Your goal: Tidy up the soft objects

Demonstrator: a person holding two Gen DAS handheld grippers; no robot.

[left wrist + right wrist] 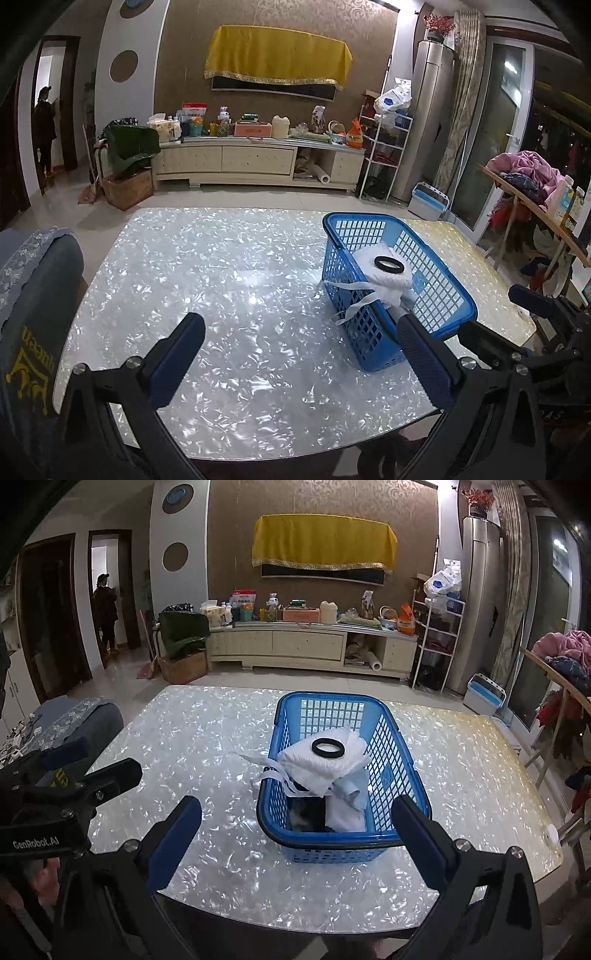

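— Two grippers, state? Soft goods, location?
— Left gripper (pixel 301 354) and right gripper (pixel 297 834): fingers spread wide, empty, hovering near the basket (pixel 397 734). White cloths (pixel 325 766) inside it, black ring (pixel 328 747) on top, strips trailing over the rim.
— Step?
— Likely finishing; next, tuck in strips.
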